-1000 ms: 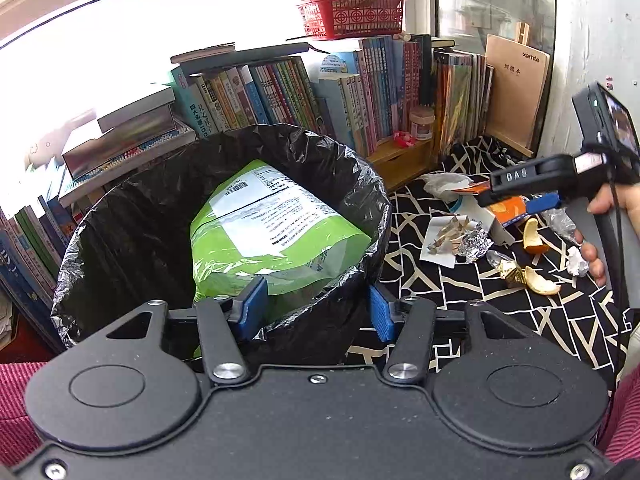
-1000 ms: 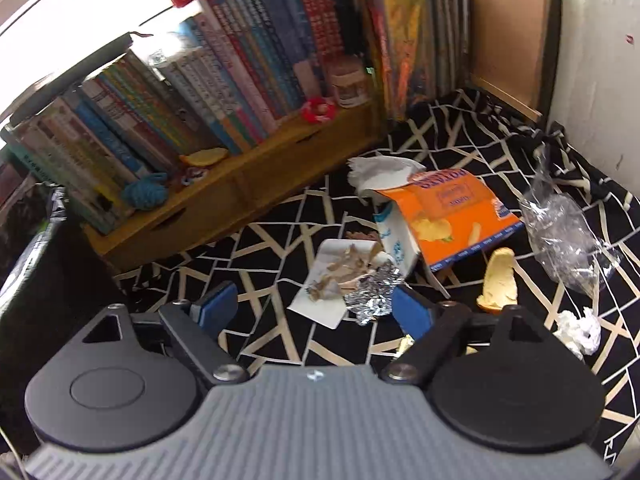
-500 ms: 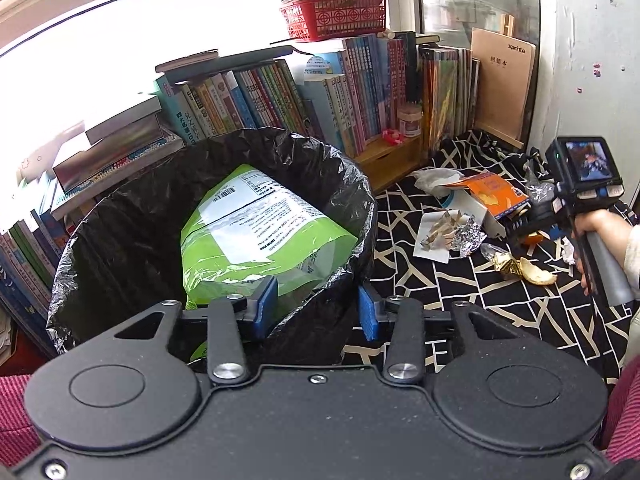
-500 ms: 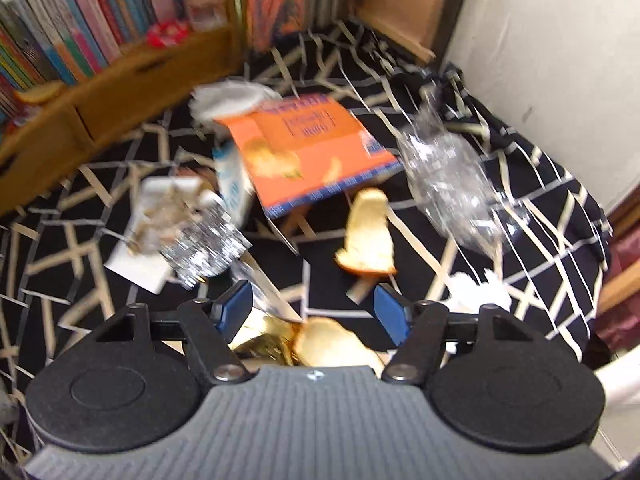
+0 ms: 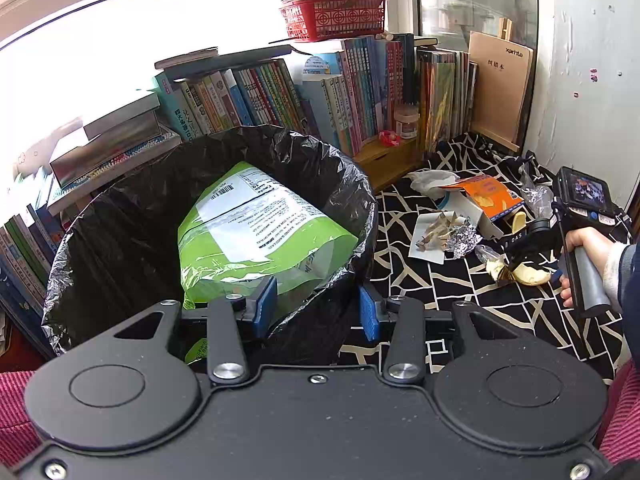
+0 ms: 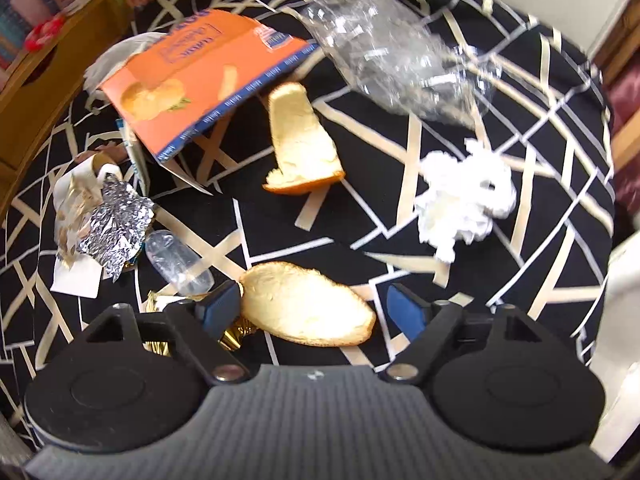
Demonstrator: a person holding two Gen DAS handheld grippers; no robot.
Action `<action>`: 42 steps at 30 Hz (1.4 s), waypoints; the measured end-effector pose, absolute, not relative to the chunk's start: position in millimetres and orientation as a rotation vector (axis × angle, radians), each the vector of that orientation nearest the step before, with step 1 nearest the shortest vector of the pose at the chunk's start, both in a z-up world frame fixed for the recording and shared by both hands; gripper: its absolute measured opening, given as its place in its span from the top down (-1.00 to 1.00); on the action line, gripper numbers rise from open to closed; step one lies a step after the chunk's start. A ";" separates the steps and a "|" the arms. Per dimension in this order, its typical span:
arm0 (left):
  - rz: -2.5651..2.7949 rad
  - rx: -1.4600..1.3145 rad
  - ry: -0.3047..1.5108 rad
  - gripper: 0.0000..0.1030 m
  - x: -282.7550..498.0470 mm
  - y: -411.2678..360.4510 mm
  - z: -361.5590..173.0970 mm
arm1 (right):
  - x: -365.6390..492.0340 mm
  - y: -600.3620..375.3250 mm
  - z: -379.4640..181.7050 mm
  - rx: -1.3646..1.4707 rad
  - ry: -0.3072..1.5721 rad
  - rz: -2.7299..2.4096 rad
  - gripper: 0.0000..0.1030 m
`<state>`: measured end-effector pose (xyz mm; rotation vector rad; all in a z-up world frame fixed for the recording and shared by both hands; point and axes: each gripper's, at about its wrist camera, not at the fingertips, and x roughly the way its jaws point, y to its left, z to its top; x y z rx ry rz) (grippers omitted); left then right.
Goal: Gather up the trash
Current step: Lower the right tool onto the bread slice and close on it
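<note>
My left gripper [image 5: 317, 309] is shut on the near rim of the black-lined trash bin [image 5: 120, 220], which holds a green snack bag [image 5: 256, 240]. On the black patterned cloth [image 6: 540, 128] my right gripper [image 6: 313, 310] points steeply down. Its jaws are opening and an orange peel [image 6: 308, 308] lies between the blue pads, untouched. A second peel [image 6: 304, 140] stands behind it. In the left wrist view the right gripper [image 5: 534, 268] straddles that peel [image 5: 528, 274], with a person's hand [image 5: 588, 240] on its handle.
Around the peel lie a gold wrapper [image 6: 236, 334], a small clear plastic piece [image 6: 178, 262], crumpled foil [image 6: 116, 220] on paper, an orange cracker box [image 6: 200, 76], clear film [image 6: 400, 68] and a white tissue [image 6: 464, 200]. Bookshelves [image 5: 340, 92] stand behind the bin.
My right gripper came down and tipped towards the cloth, ending over the near orange peel. My left gripper's jaws closed in on the bin rim and held still.
</note>
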<state>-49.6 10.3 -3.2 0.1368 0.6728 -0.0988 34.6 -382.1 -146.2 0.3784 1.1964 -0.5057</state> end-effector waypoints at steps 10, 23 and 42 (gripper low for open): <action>-0.099 0.136 0.675 0.19 -49.5 10.6 -3.5 | 37.9 -370.0 -149.4 0.319 1.204 -0.507 -0.42; -0.102 0.132 0.681 0.19 -49.1 11.1 -4.5 | 39.5 -345.4 -129.2 0.246 1.149 -0.474 -0.22; -0.102 0.125 0.690 0.19 -47.2 10.7 -6.3 | 41.4 -301.1 -99.1 0.013 0.980 -0.332 -0.16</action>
